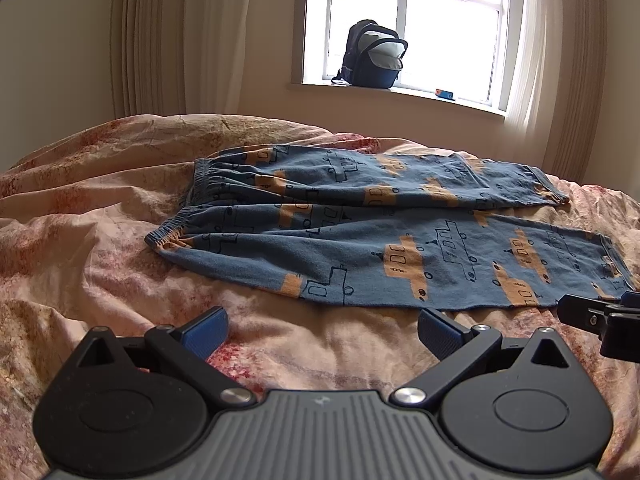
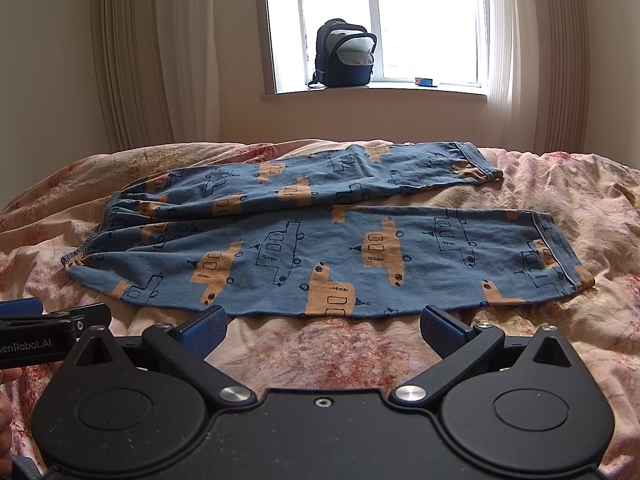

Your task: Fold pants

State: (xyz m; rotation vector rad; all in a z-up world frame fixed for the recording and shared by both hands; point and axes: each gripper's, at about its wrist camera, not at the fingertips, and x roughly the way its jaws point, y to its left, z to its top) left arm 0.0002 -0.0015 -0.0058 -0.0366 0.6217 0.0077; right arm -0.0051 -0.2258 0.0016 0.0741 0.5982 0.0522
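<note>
**Materials and finishes**

Pants (image 2: 320,248): soft knit cloth, matt, faintly fuzzy; blue ground printed with orange and dark outline shapes; gathered elastic waistband (image 1: 176,228), stitched cuffs (image 2: 552,248).
Bedcover (image 1: 100,240): thin woven cloth, matt, heavily creased; pink-cream with mottled red print.
Left gripper (image 1: 322,330): matt black plastic links and round housings, lightly dusty; ribbed grey plastic base; bright polished metal pivot pins; blue textured pads (image 1: 208,330).
Right gripper (image 2: 322,330): same matt black plastic, speckled with dust; smooth black base; shiny metal pins; blue ribbed pads (image 2: 440,332).
Curtains (image 2: 132,60): pale cloth, pleated, matt.
Backpack (image 2: 344,54): dark synthetic fabric, slight sheen.
Window frame (image 2: 374,24): smooth white, glossy.
</note>
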